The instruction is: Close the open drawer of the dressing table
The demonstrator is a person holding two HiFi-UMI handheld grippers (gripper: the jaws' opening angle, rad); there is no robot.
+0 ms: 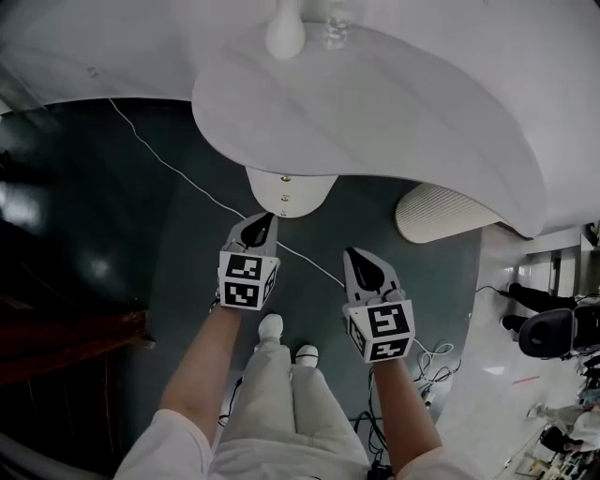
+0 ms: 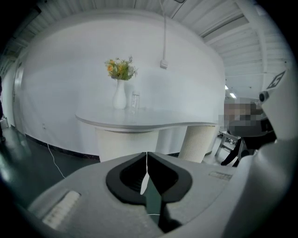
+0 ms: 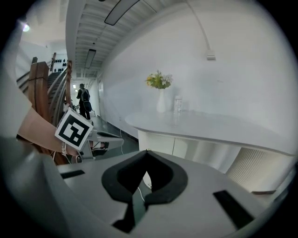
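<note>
You have two grippers, one white dressing table (image 1: 422, 94) with a curved top, one white vase (image 1: 284, 36) of yellow flowers, one clear glass (image 1: 336, 28), one white ribbed pedestal (image 1: 436, 214) and one thin white cable (image 1: 169, 161) across the dark floor. Your left gripper (image 1: 262, 223) is held out on a straight forearm, its jaws pressed together with nothing between them. Its tip points at, and sits just short of, the table's rounded white drawer front (image 1: 286, 192) under the tabletop edge. That front carries two small brass knobs. How far it stands out from the table is hard to tell from above. Your two white shoes (image 1: 271, 327) show between your arms. Your right gripper (image 1: 356, 258) is lower and further back, well apart from the drawer, and its jaws are likewise brought together and empty. The vase and glass are cut off by the top edge of the head view.
</note>
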